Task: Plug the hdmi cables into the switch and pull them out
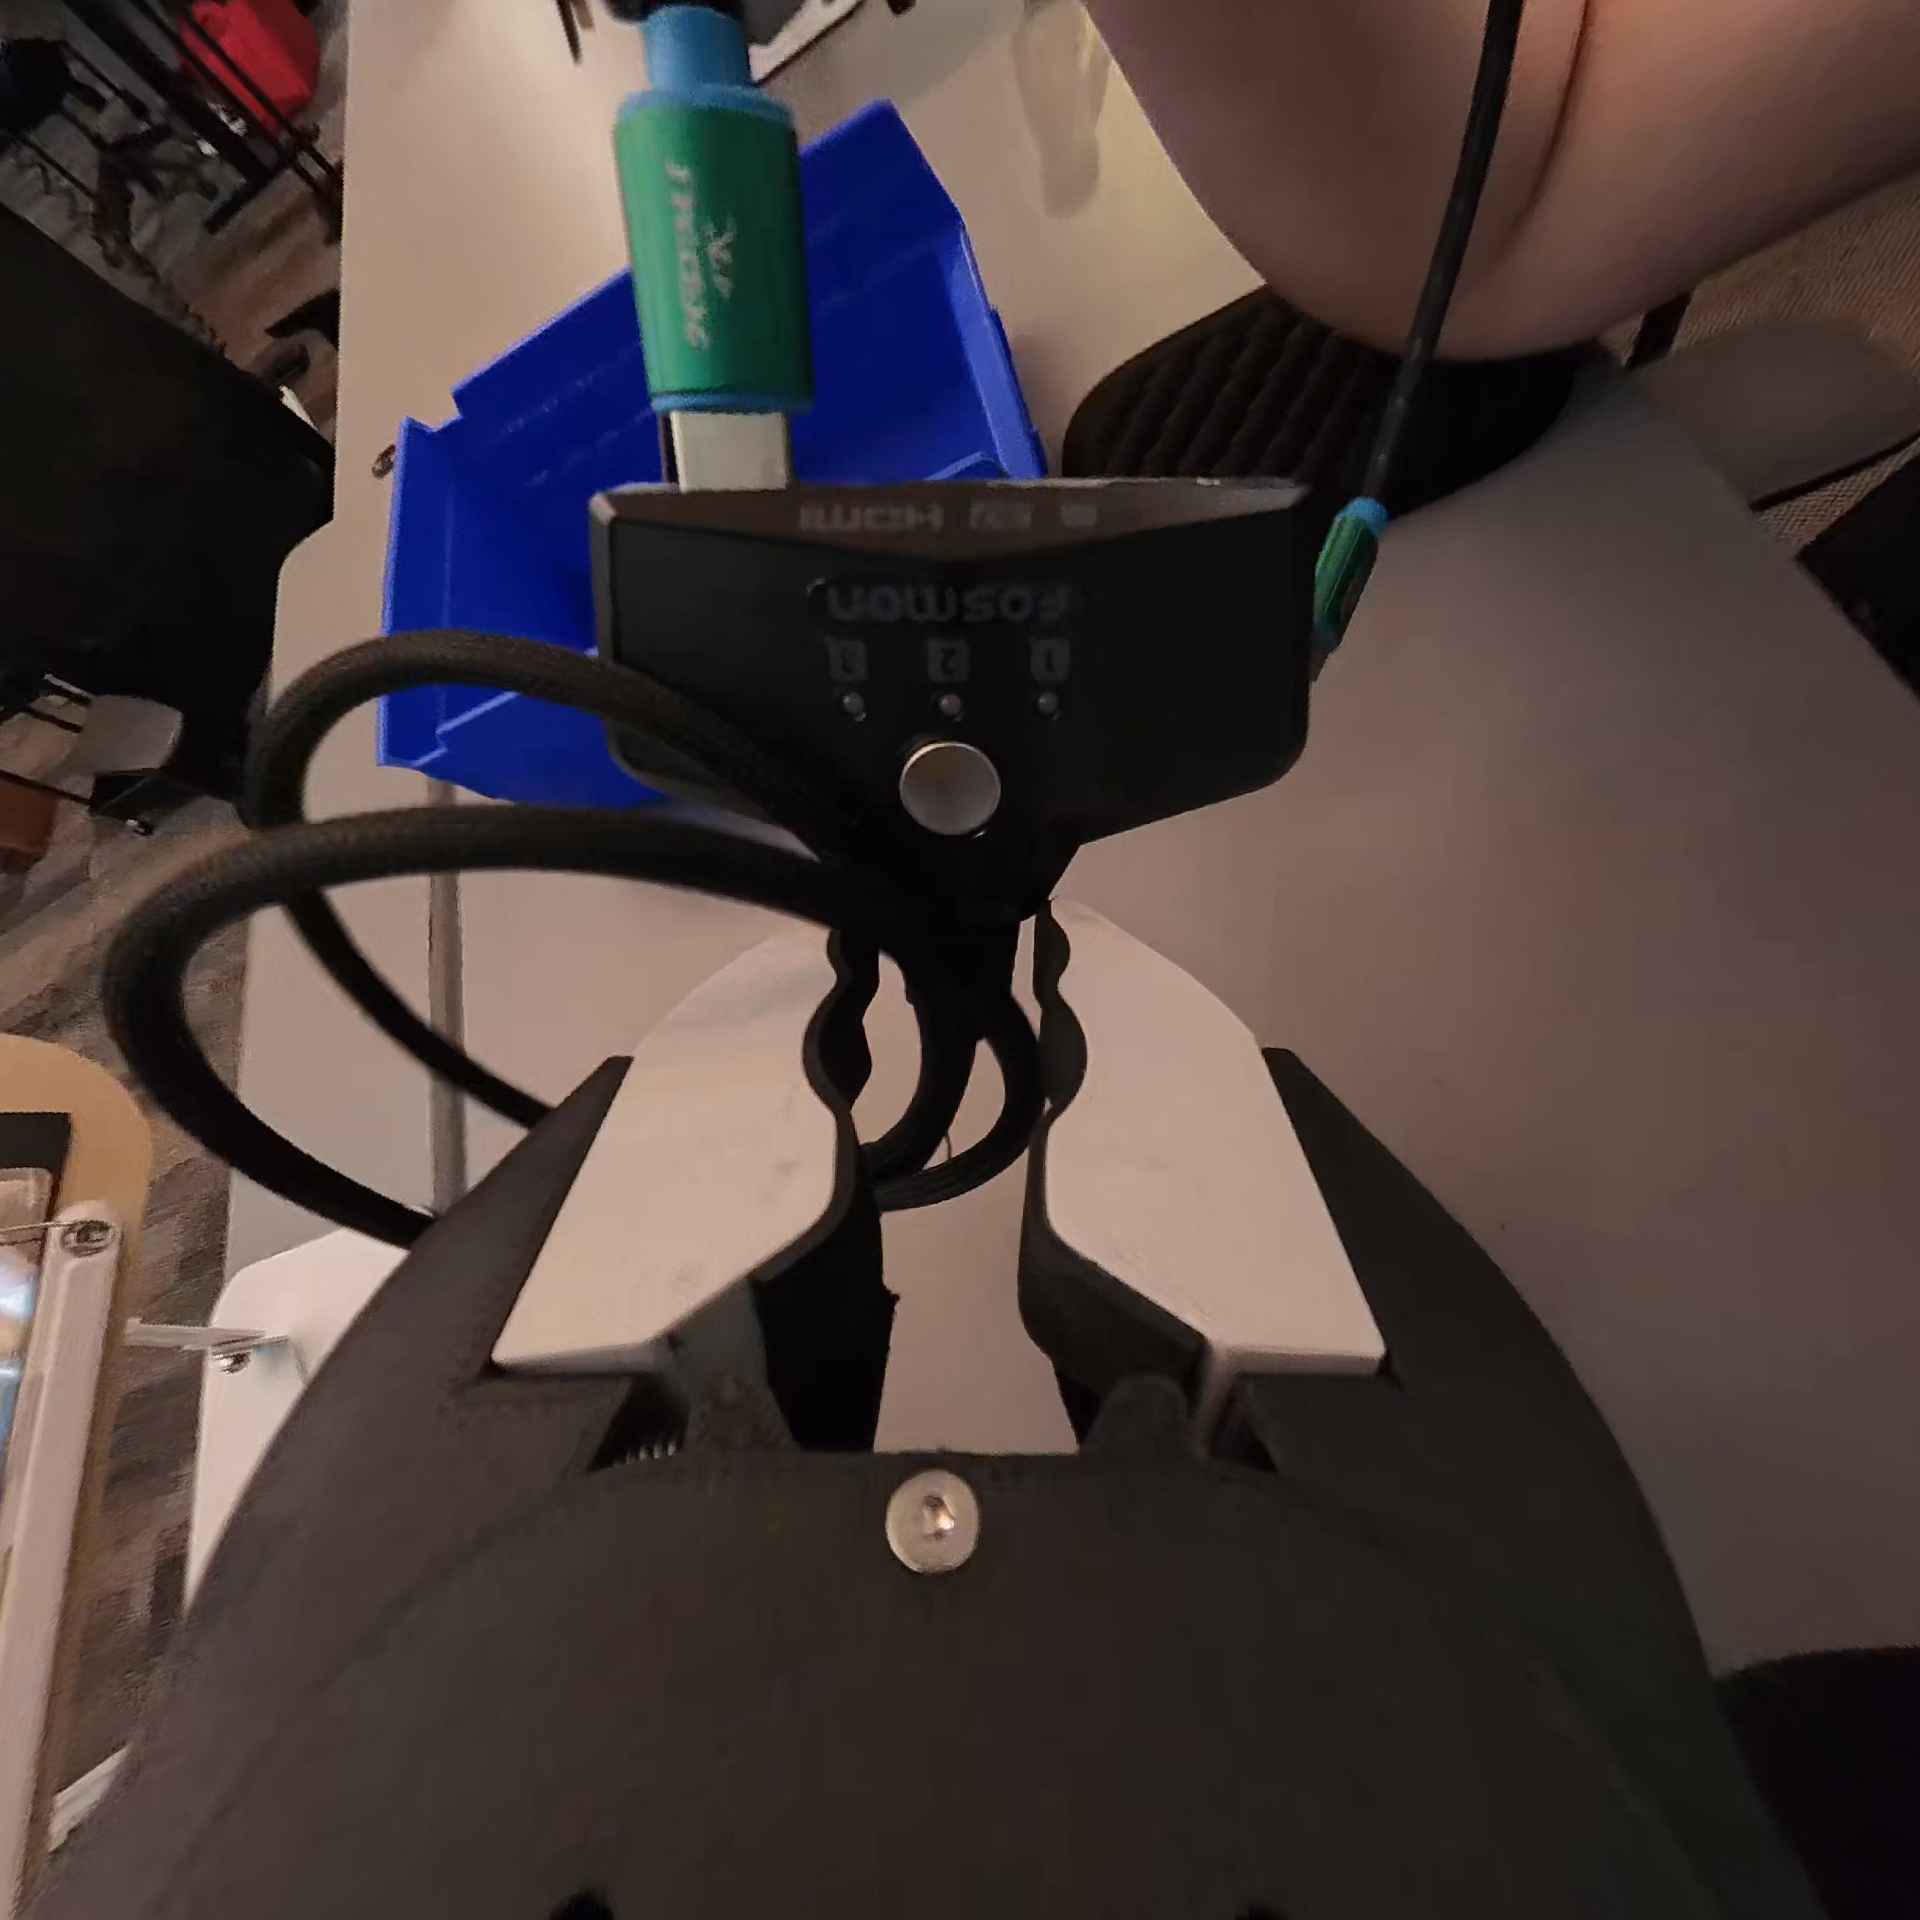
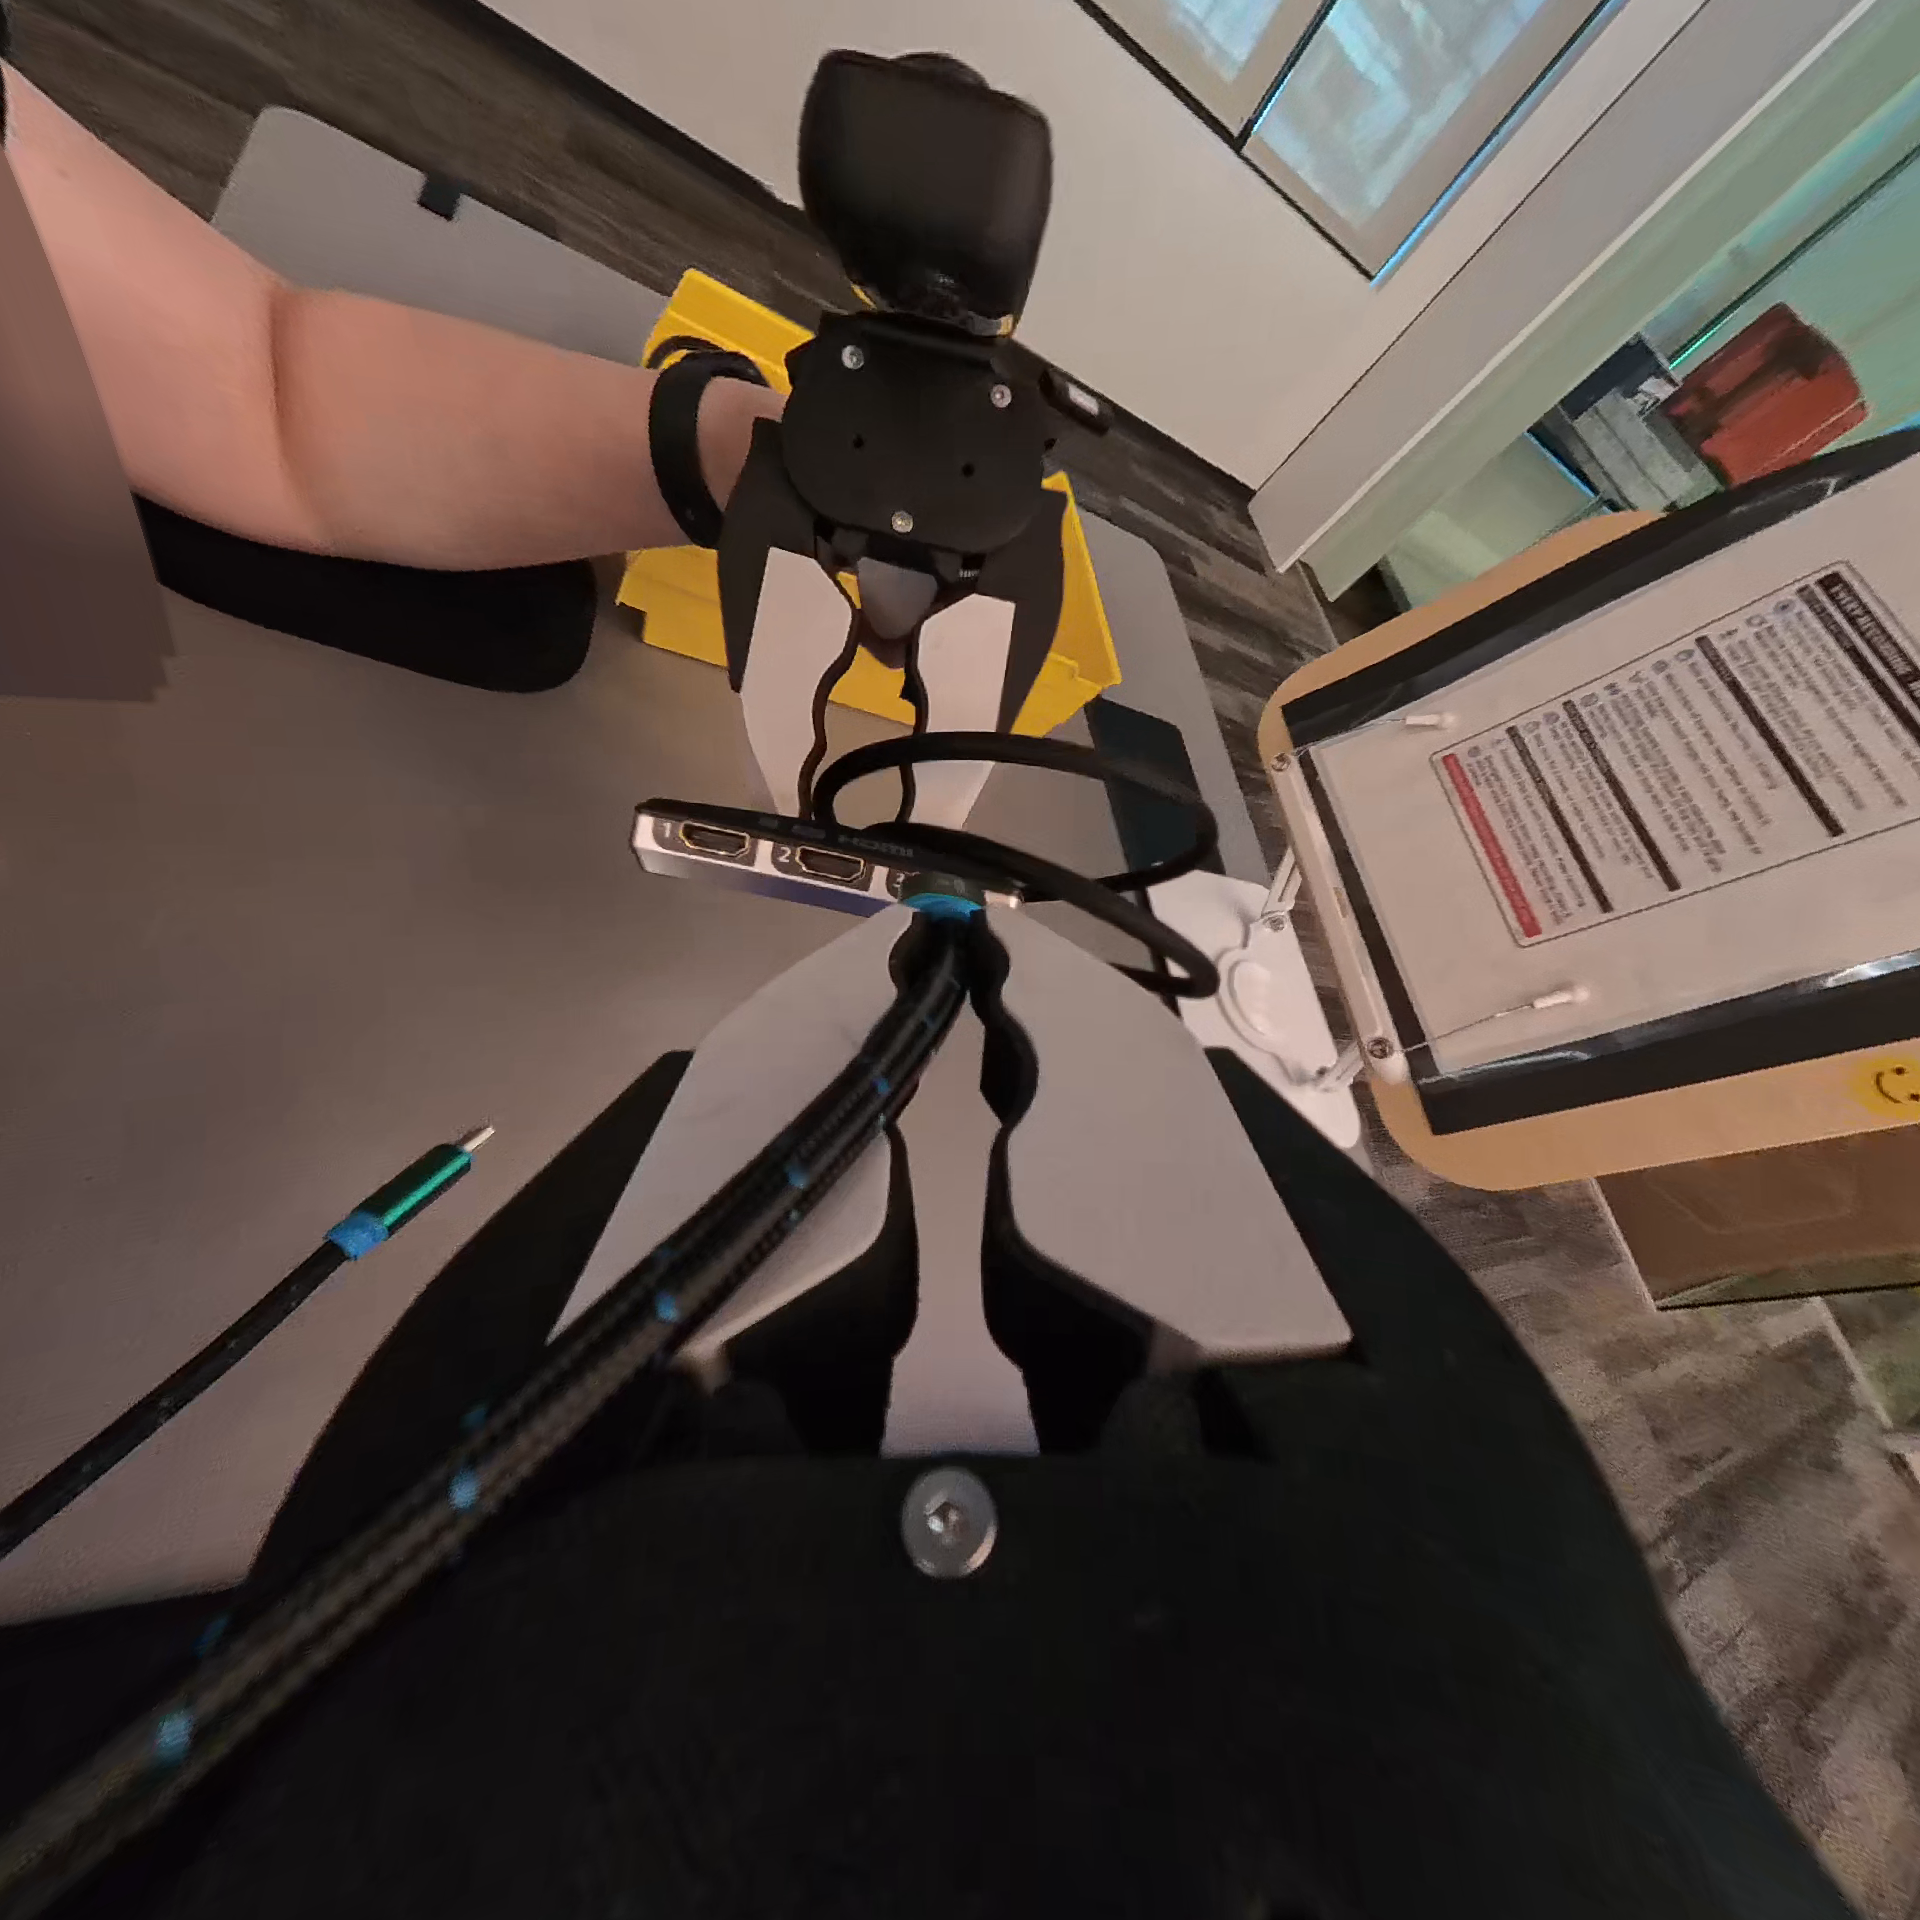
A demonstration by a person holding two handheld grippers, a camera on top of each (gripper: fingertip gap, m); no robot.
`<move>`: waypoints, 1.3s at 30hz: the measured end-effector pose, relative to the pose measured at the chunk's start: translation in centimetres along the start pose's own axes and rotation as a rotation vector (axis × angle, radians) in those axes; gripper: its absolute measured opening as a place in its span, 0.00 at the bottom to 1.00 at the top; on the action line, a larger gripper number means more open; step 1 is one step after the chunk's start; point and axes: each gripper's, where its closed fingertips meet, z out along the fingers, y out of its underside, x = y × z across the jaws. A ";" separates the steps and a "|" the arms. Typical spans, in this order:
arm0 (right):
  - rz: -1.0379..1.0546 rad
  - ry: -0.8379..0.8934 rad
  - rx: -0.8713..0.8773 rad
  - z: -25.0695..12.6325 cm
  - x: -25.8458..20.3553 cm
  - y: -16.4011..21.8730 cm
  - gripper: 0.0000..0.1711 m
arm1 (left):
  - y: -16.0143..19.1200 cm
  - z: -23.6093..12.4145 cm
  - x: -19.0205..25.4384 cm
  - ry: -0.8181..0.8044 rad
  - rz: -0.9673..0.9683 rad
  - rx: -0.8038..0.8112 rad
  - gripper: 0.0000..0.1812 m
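Observation:
My left gripper (image 1: 951, 925) is shut on the near end of the black HDMI switch (image 1: 951, 623) and holds it above the grey table (image 1: 1558, 935). A green HDMI plug (image 1: 717, 260) points into the switch's far edge, with part of its metal tip still showing. In the right wrist view my right gripper (image 2: 940, 935) is shut on that plug (image 2: 935, 896) at the third port of the switch (image 2: 769, 852). The other two ports are empty. The left gripper (image 2: 857, 805) shows beyond the switch. A second cable with a green plug (image 2: 416, 1195) lies loose on the table.
The switch's own black braided cable (image 1: 312, 831) loops to the left. A blue bin (image 1: 499, 540) stands behind the switch and a yellow bin (image 2: 717, 322) behind the left gripper. A person's arm (image 2: 416, 416) rests on the table. A stand with a framed sheet (image 2: 1610, 831) is at the right.

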 end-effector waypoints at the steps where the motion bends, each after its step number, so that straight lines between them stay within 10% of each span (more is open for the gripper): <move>1: 0.004 -0.001 -0.001 0.0 0.0 0.1 0.04 | 0.0 0.1 0.0 0.010 -0.009 0.002 0.16; 39: 0.098 -0.068 0.126 -0.3 0.8 0.1 0.04 | -1.2 -1.6 -0.4 -0.003 -0.026 0.032 0.15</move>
